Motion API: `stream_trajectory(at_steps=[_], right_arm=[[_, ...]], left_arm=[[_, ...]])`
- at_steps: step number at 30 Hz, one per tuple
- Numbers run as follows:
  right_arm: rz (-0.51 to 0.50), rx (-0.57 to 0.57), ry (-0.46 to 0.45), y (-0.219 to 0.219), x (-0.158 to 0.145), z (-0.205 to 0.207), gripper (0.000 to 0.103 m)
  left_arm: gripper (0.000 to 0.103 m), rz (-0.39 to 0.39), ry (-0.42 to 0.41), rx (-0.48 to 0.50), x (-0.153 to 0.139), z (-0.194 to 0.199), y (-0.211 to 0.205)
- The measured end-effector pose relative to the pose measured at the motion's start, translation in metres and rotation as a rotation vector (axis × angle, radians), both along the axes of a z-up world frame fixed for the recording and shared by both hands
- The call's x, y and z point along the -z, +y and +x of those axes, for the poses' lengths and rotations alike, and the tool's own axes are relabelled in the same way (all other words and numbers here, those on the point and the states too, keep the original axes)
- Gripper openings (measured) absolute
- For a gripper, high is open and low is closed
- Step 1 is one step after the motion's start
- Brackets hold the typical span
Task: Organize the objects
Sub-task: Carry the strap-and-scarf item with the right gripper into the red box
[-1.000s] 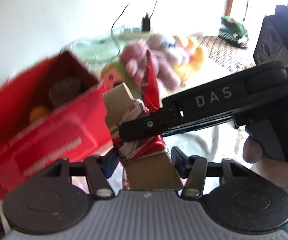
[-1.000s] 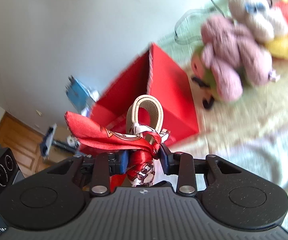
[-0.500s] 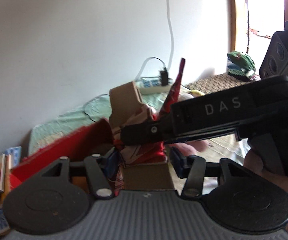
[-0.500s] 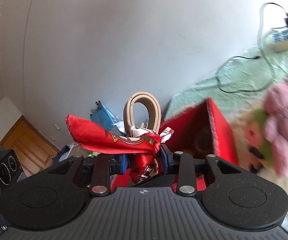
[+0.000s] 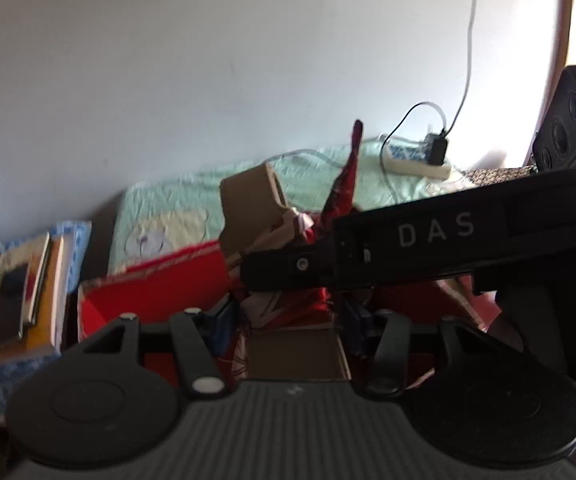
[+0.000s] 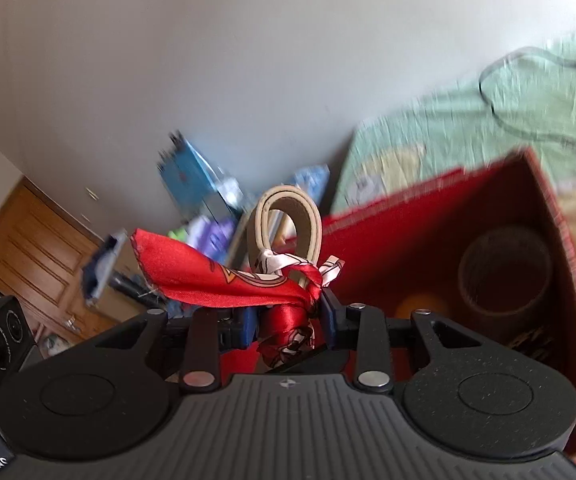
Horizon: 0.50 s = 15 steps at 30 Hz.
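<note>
Both views tilted up toward pale wall. Left hand-held gripper pinching tan belt low on its strap, red patterned scarf bunched around the pinch point; belt rising from the fingers as a folded loop. Right hand-held gripper pressed onto the same bundle from the other side, blue pads tight against the scarf knot, belt loop standing upright just beyond the fingertips, one scarf corner fanned out leftward. In left wrist view, right tool's black body marked "DAS" crossing in front of the bundle from the right side. Bundle held in air above the open red box, not touching it as far as visible. Inside the box: brown tape roll against the right wall, small orange ball beside it, partly hidden by the gripper frame. Box resting on light green quilted bed cover. White power strip with black plug and cable near the wall on the bed. Stack of books beside the box, left side of left wrist view. Wooden cabinet low at left of right wrist view.
</note>
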State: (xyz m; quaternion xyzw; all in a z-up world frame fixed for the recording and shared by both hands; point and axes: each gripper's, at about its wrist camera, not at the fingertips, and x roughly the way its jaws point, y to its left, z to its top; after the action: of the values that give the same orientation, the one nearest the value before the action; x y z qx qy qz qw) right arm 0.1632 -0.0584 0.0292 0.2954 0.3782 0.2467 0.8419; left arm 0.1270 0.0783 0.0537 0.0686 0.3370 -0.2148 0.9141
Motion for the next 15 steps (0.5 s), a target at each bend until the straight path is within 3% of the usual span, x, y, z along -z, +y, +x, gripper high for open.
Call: stream_trajectory(at_steps=[11,15], right_arm=[[-0.127,-0.084,0.262,0.027,0.037,0.023,0.035],[-0.135,-0.071,0.309,0.025,0.041,0.023,0.034]], left_arm=[[0.049,0.003,0.272,-0.047,0.058,0.036,0.023],[0.049,-0.004,0.358,-0.044,0.078,0.056,0.025]])
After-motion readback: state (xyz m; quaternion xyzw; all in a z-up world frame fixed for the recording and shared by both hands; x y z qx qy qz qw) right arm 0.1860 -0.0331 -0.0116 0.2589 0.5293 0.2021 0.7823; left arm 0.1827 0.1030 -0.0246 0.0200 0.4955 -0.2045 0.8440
